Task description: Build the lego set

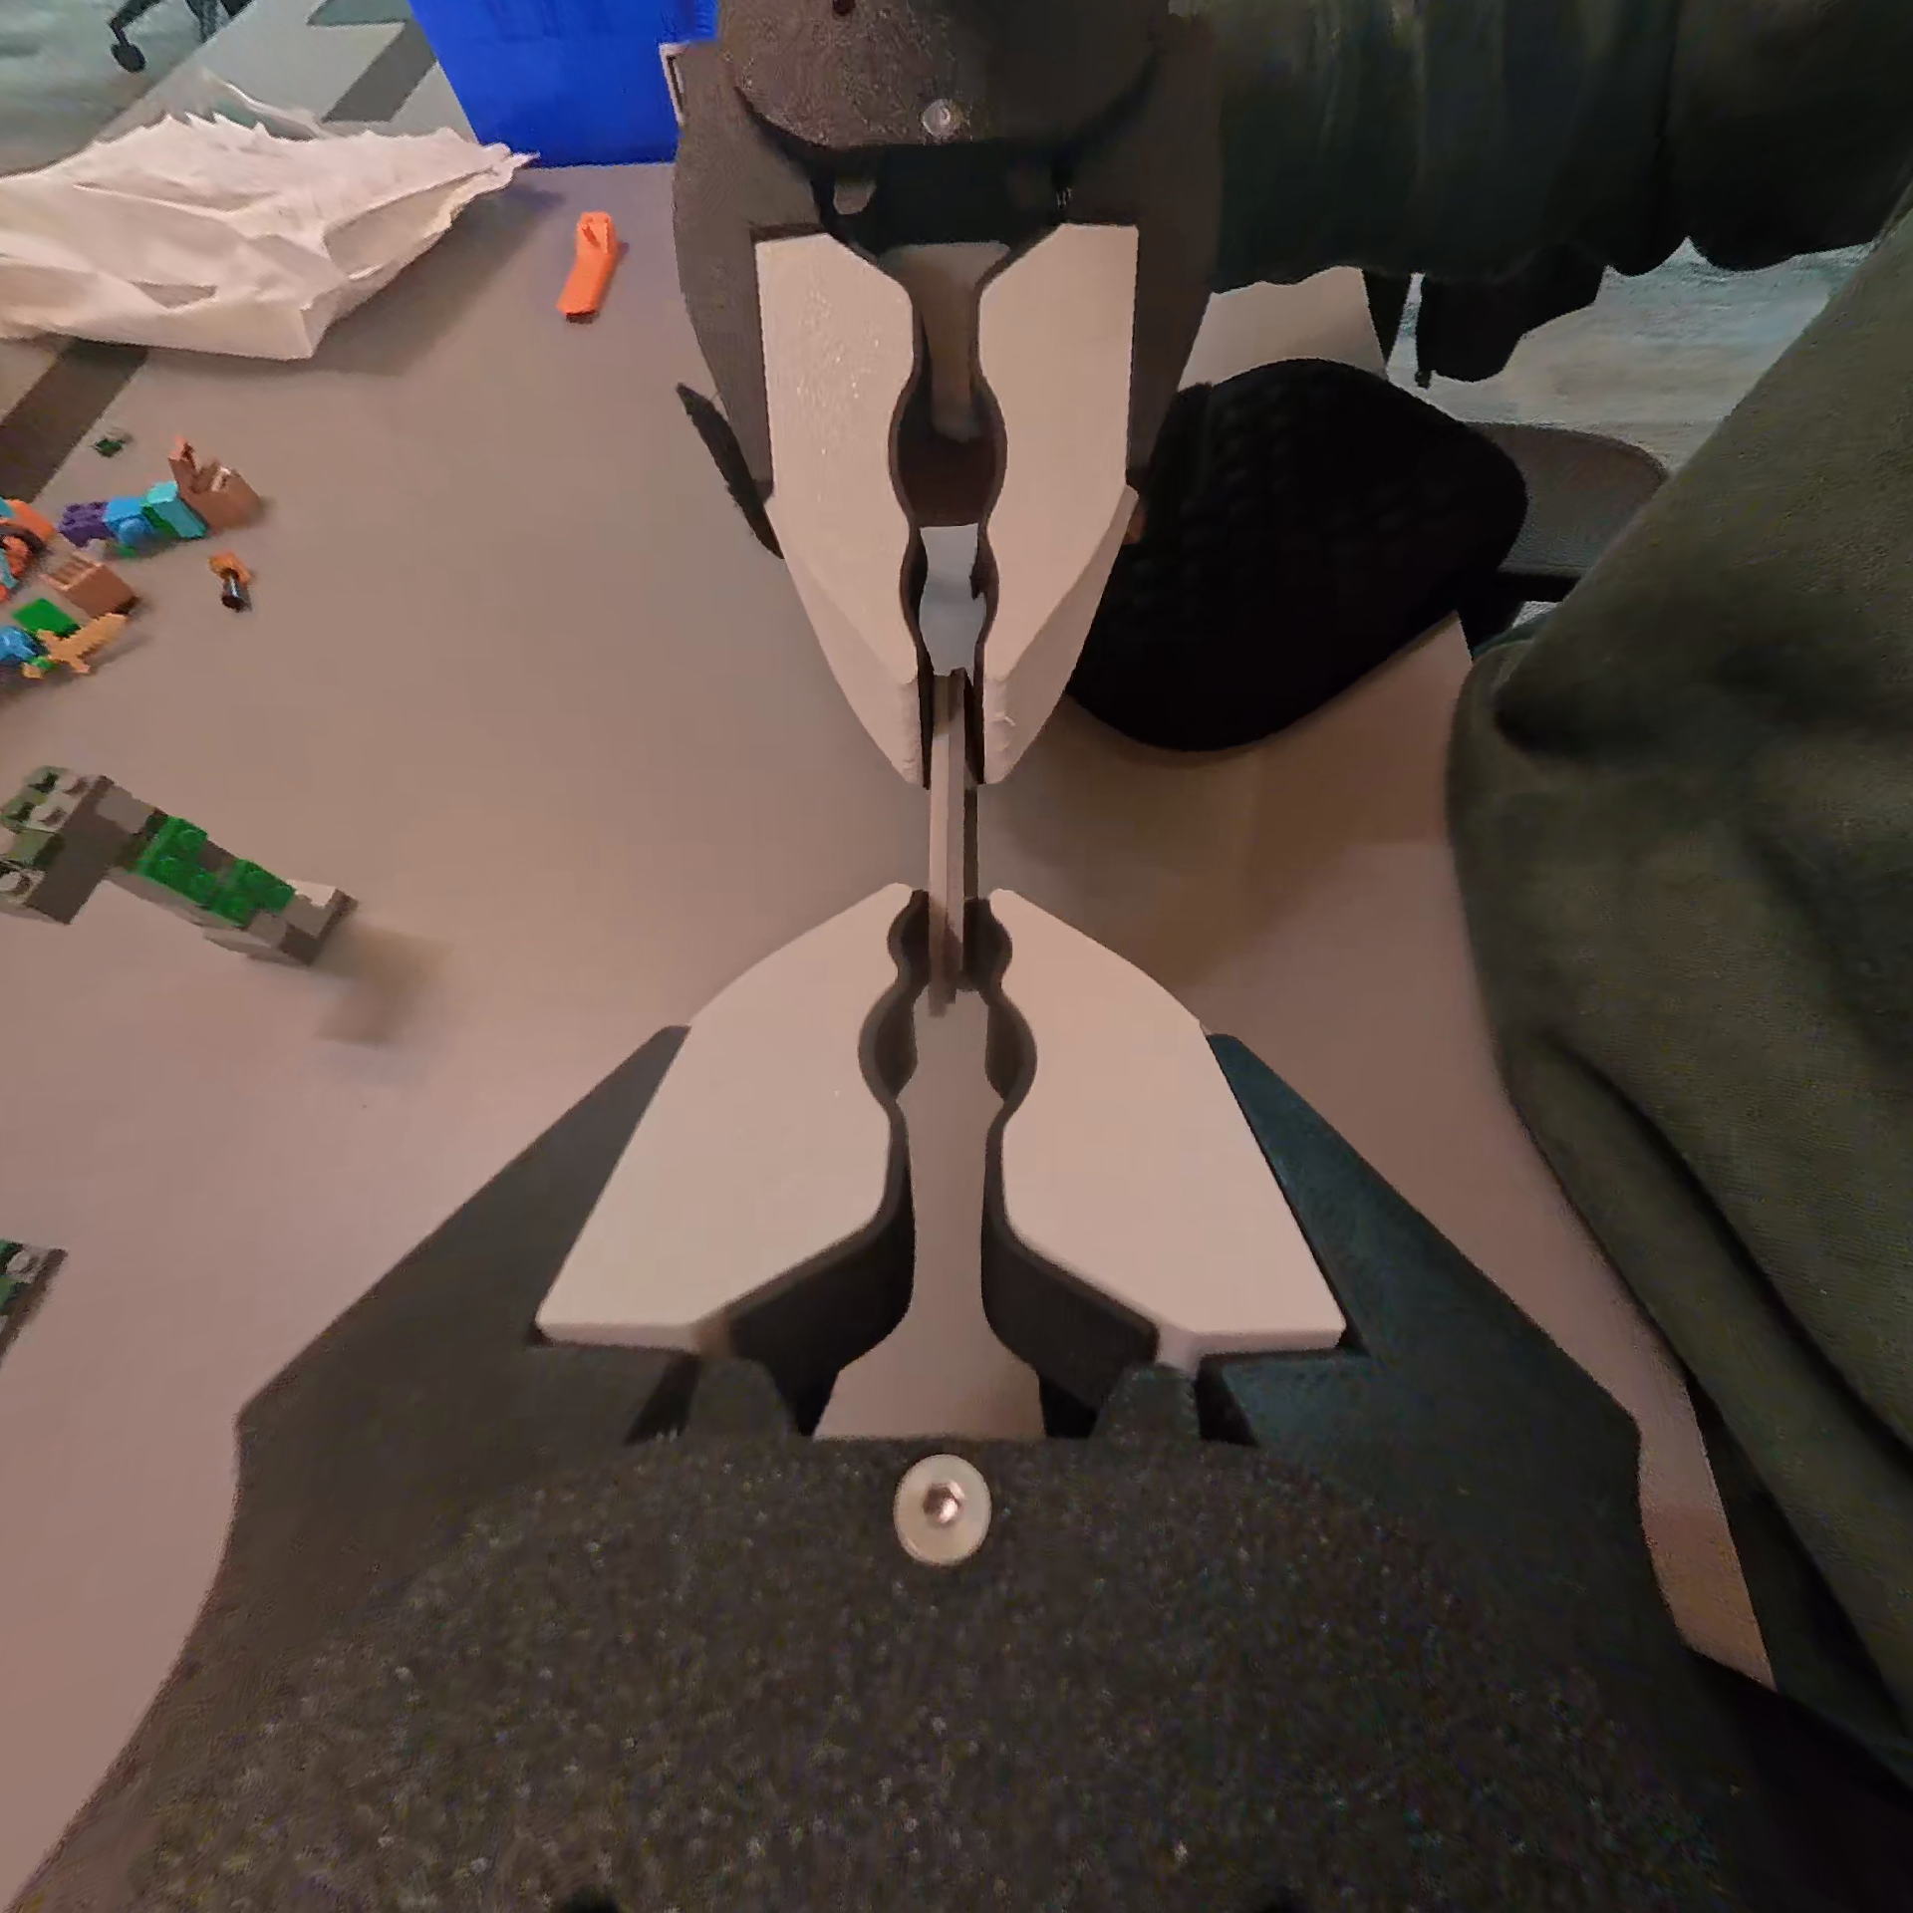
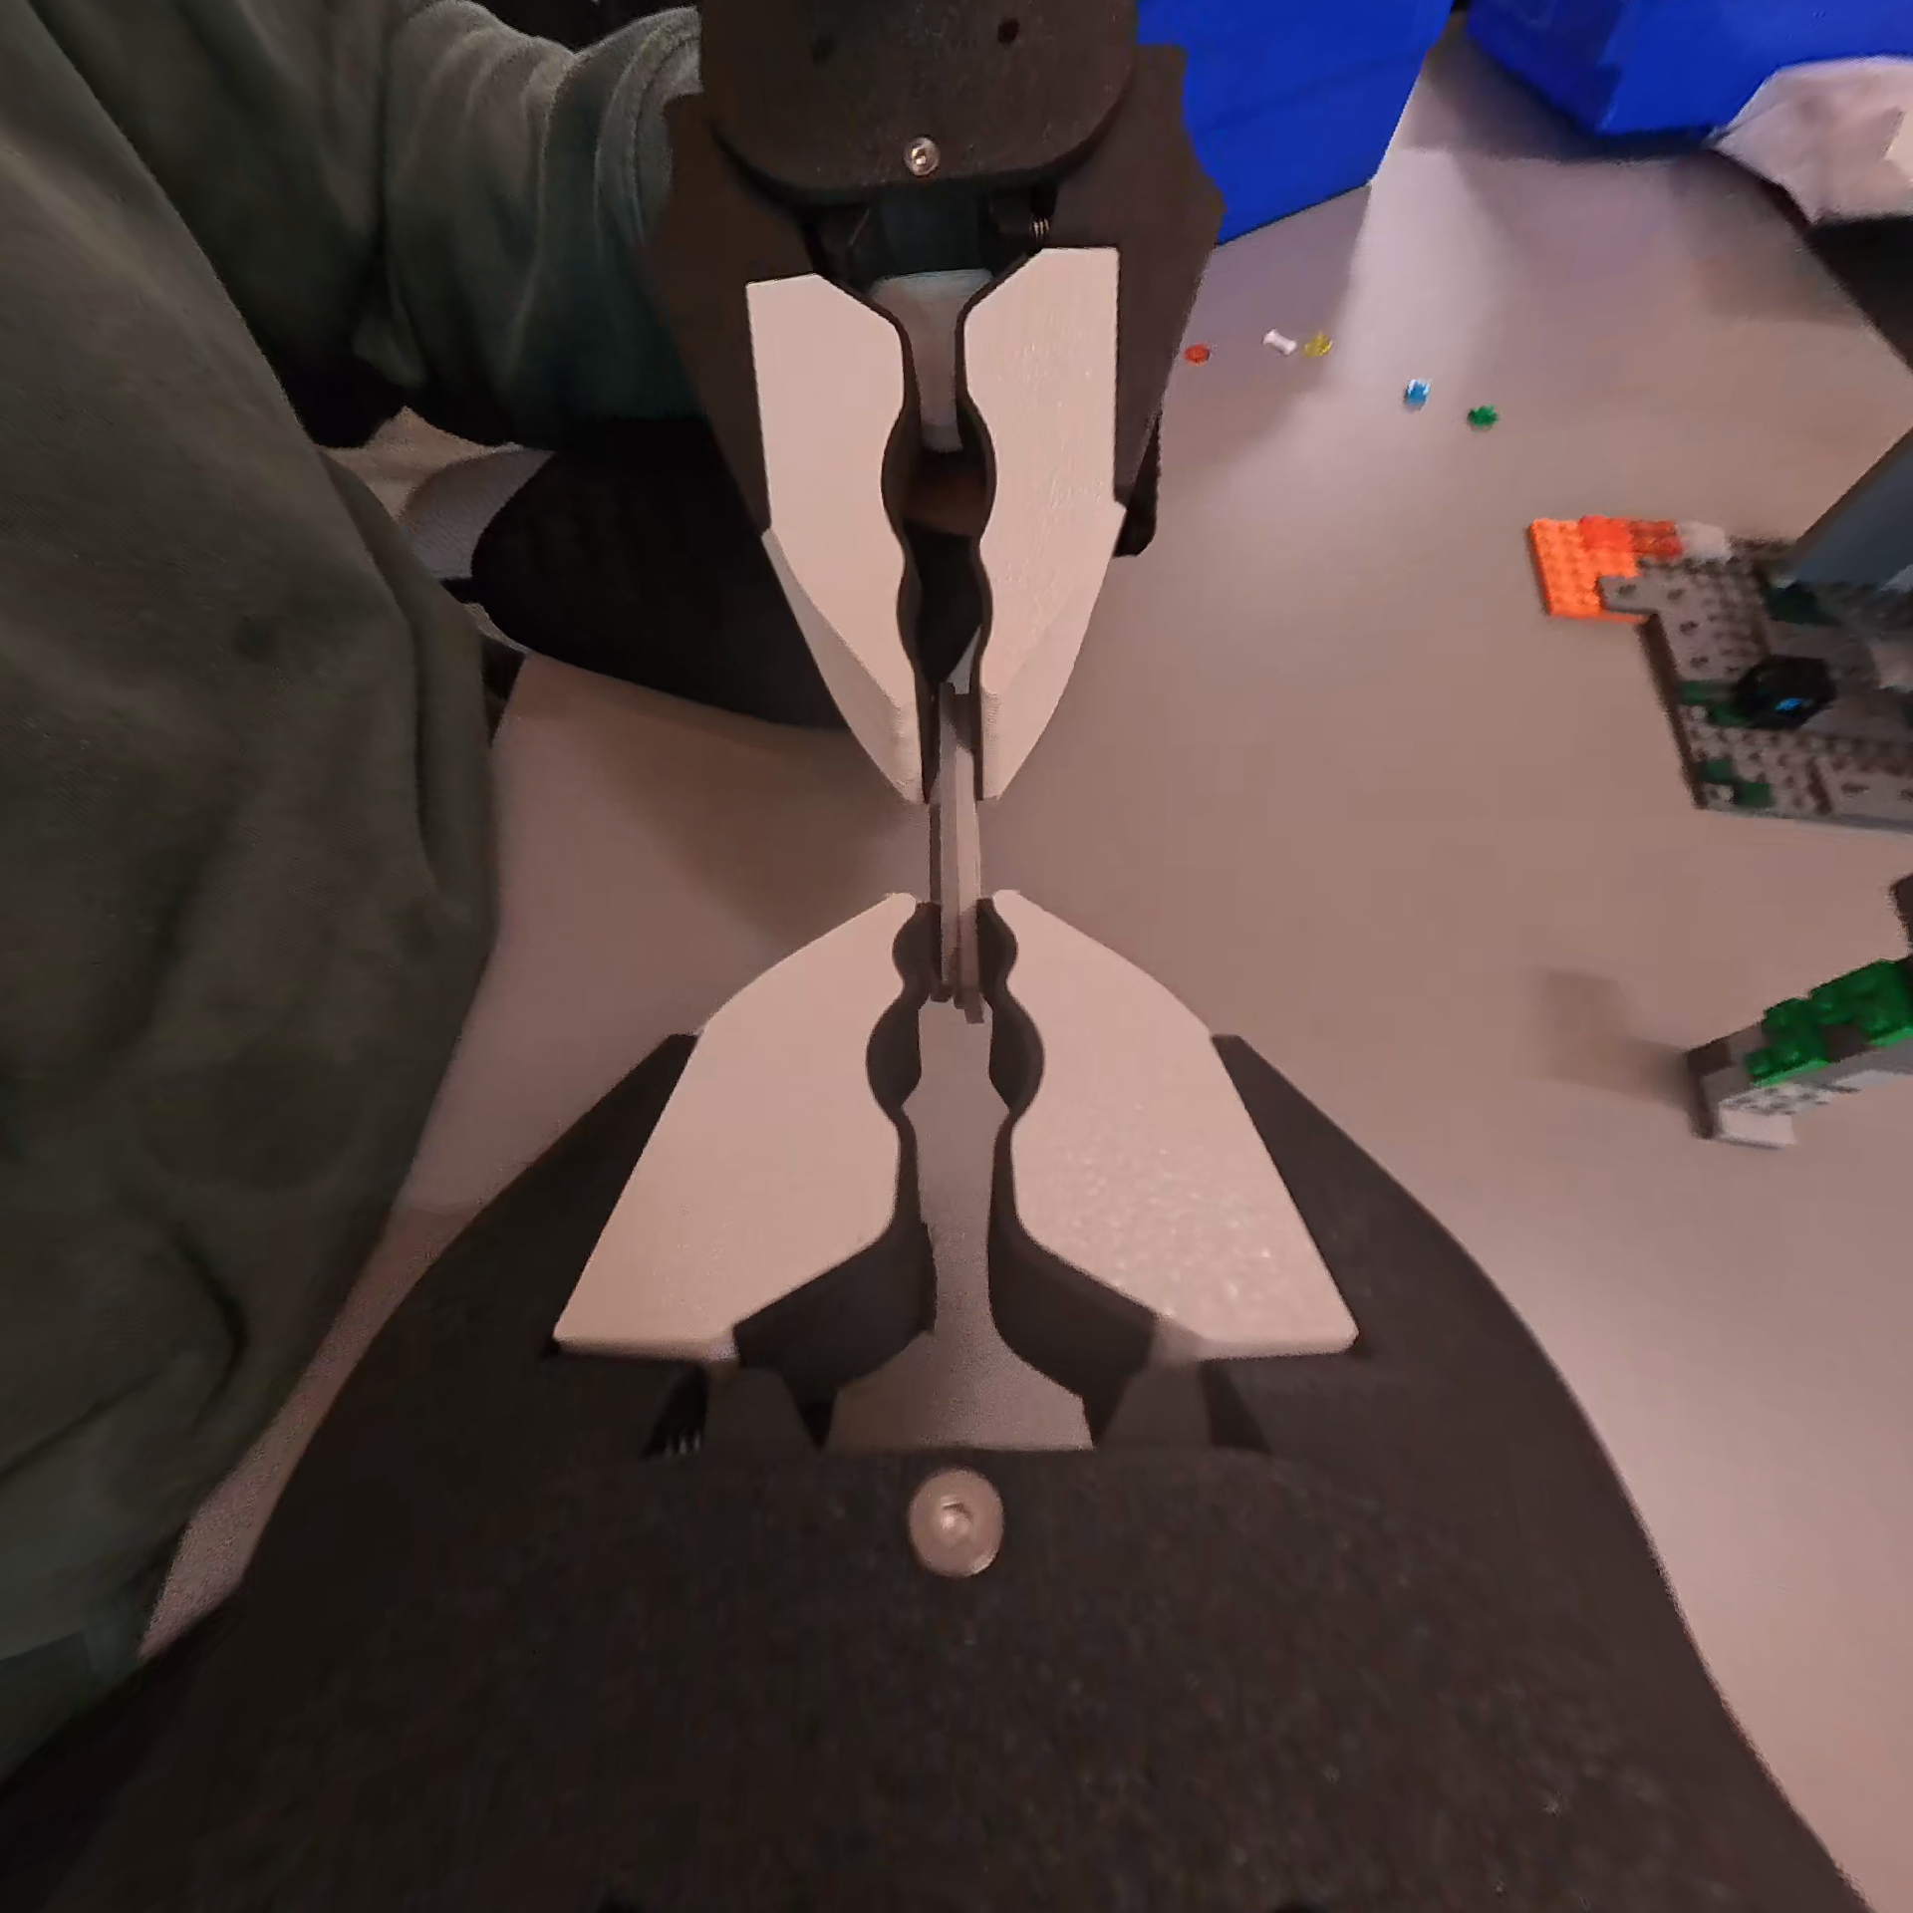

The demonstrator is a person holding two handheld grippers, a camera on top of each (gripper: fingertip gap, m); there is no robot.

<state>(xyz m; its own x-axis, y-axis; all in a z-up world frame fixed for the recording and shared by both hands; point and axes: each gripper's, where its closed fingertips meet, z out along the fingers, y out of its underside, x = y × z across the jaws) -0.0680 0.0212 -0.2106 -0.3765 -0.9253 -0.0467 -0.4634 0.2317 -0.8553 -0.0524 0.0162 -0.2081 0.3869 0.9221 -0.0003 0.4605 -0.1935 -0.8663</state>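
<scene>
Left gripper [image 1: 947, 937], nearest in the left wrist view: white fingers [image 1: 725, 1170] drawn close, tips clenched on the near end of a thin grey lego plate [image 1: 950, 859], held edge-on above the grey table [image 1: 580, 642]; right gripper [image 1: 944, 756], directly beyond the plate and facing back, nipping the far end of the same plate, so the piece bridges the two tips; green and grey lego block assembly [image 1: 197, 880], lying on the table well left of the plate; heap of loose lego pieces [image 1: 93, 559], blue, purple, brown and orange, farther left and beyond the plate; orange lego piece [image 1: 590, 264], apart from the heap, beyond and left of the plate; white crumpled bag [image 1: 228, 228], far left of the plate near the table's back; blue bin [image 1: 559, 72], farthest, behind the bag; dark green sleeve [image 1: 1698, 932], right of the plate. Right wrist view, same order: right gripper [image 2: 958, 958] closed on the grey plate [image 2: 958, 859]; left gripper [image 2: 952, 771] opposite, gripping the other end; green and grey assembly [image 2: 1801, 1056], right of the plate; grey studded baseplate [image 2: 1760, 704] with an orange corner section [image 2: 1594, 564], farther right and beyond the plate; scattered small pieces [image 2: 1418, 391], red, white, yellow, blue and green, beyond the baseplate.
</scene>
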